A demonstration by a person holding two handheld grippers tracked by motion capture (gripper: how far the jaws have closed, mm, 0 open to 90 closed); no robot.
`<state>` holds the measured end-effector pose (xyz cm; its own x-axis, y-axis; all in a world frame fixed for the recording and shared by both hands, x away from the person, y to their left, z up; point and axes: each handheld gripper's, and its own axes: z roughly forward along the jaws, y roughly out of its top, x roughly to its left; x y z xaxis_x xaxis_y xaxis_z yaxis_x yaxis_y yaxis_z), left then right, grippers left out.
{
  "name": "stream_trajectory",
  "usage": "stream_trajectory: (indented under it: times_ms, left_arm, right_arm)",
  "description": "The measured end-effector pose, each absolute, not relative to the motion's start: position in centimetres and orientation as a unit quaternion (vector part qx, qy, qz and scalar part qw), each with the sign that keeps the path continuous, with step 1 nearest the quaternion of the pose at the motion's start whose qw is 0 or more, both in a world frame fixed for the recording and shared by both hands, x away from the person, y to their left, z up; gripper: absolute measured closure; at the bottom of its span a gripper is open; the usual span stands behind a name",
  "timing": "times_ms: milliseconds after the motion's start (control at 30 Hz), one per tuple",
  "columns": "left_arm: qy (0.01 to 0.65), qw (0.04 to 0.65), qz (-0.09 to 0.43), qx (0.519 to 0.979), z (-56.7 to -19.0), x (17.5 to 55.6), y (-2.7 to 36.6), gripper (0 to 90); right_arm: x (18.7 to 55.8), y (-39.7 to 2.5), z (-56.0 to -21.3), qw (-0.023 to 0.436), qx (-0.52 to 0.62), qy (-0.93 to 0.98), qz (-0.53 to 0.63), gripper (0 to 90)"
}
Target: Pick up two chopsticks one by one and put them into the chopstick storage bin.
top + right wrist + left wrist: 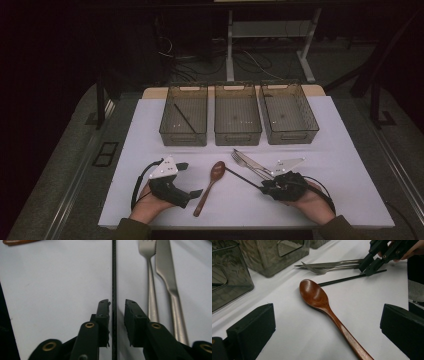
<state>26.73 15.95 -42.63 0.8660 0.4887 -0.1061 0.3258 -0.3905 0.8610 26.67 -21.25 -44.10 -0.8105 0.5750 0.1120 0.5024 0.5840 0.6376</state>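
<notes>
A: What is seen in the high view?

B: A white table (150, 130) is seen with three clear bins (237, 114) set in a row at its far side; a black stick (184, 118) lies in the left bin. Nearer, a wooden spoon (210, 186) is laid between the two grippers. The left gripper (187, 182) is held beside the spoon's handle. The right gripper (263, 188) is placed at the near end of a black chopstick (242, 177), with a fork (246, 164) and a knife (253, 163) lying just beside it.

A: And in the left gripper view?

B: The jaws are held wide apart and nothing is gripped. The spoon is seen lying flat on the table between them, bowl pointing away.

A: And in the right gripper view?

B: The chopstick (114, 290) is seen running straight between the jaws, which are parted slightly. A narrow gap is left on each side, so the chopstick is straddled but not clamped. The fork (150, 290) and knife (166, 277) lie to its right.
</notes>
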Motion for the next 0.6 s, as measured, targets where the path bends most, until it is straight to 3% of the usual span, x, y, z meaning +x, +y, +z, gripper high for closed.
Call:
stream_trajectory:
  times_ms: [433,600]
  left_arm:
    - [0.244,0.493,0.081,0.831,-42.68,26.68,15.83,0.0]
    - [0.243,0.494,0.082,0.831,-42.71,26.72,15.84,0.0]
  right_arm:
    - [26.43,-20.84,-44.36,0.079,0.286,0.898,0.324,84.4]
    - [26.71,-21.01,-44.38,0.067,0.297,0.894,0.328,85.1]
